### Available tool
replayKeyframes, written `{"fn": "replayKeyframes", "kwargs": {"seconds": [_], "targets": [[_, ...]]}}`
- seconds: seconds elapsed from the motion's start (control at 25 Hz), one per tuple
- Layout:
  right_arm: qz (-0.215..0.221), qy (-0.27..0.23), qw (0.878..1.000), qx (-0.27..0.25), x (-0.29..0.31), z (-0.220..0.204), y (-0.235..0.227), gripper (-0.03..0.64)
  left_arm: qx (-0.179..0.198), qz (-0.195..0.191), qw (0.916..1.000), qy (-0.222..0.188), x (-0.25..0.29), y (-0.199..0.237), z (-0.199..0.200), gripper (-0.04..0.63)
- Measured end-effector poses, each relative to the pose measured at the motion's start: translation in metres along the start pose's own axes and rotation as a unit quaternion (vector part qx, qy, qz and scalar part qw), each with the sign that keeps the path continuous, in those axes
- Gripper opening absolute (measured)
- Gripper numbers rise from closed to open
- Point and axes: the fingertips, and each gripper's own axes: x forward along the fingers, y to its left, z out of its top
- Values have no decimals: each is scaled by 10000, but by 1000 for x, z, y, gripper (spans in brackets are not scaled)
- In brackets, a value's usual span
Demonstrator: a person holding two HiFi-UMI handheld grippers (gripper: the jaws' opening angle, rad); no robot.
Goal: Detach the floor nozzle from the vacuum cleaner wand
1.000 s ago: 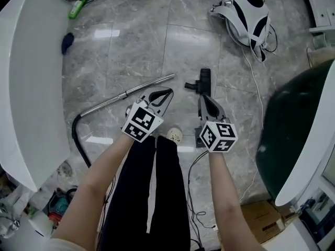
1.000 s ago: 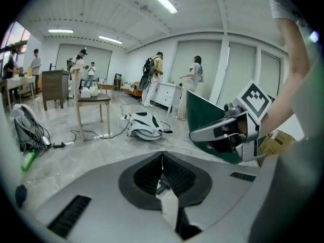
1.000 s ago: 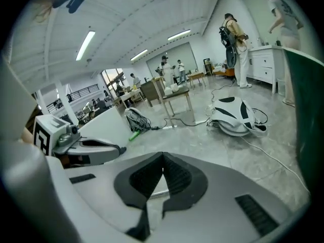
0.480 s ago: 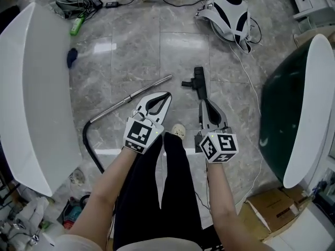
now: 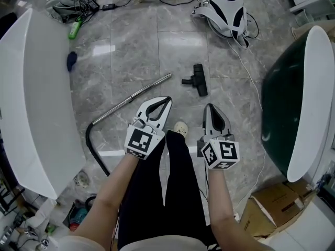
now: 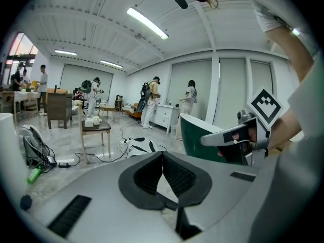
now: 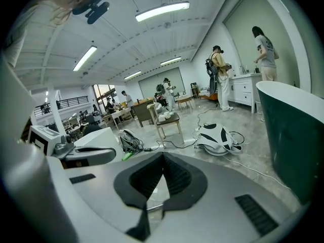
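The black floor nozzle (image 5: 199, 81) lies by itself on the grey marble floor. A small gap separates it from the tip of the metal wand (image 5: 137, 94), which runs down-left to a black curved hose (image 5: 92, 144). My left gripper (image 5: 166, 99) hangs shut and empty above the floor, just right of the wand. My right gripper (image 5: 210, 106) is also shut and empty, below the nozzle in the picture. In the left gripper view the jaws (image 6: 163, 156) meet with nothing between them. The same holds in the right gripper view (image 7: 162, 157). Neither gripper touches the nozzle or the wand.
A white and black vacuum body (image 5: 227, 10) with cables lies at the top. A long white tub (image 5: 31, 88) stands on the left, a dark green tub (image 5: 293, 98) on the right, a cardboard box (image 5: 267, 208) at bottom right. The person's black trousers (image 5: 162, 192) and shoe (image 5: 180, 128) are below the grippers.
Both grippers have risen away from the floor and drawn back toward the body, still shut. The nozzle and wand lie where they were, farther from the jaws.
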Motion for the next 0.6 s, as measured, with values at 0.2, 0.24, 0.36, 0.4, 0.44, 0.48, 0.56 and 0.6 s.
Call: {"fn": "replayKeyframes", "kwargs": {"seconds": [0.2,0.24,0.36,0.4,0.44,0.48,0.56,0.6], "targets": [[70,14,9998,-178,2,3,3,15,-24,9,10000,16,-1,-1,-1,12],[72,20,9998,-186,2,2,3,15,-35,15,10000,18,-2,-2,-2,12],[71,58,9997,-207,1,-2,2,15,-60,33,10000,43,-4,-2,-6,12],[71,78,9997,-229,0,-4,2,15,-75,40,10000,48,-5,-3,-7,12],[72,98,9996,-251,0,-5,3,15,-92,47,9999,51,-6,-3,-9,12],[75,118,9995,-268,-1,-6,3,15,-109,53,9999,55,-8,-3,-10,12],[83,149,9995,-285,-1,-8,5,15,-128,63,9999,73,-10,-3,-12,12],[91,158,9994,-286,0,-9,6,15,-128,67,9999,90,-11,-3,-14,12]]}}
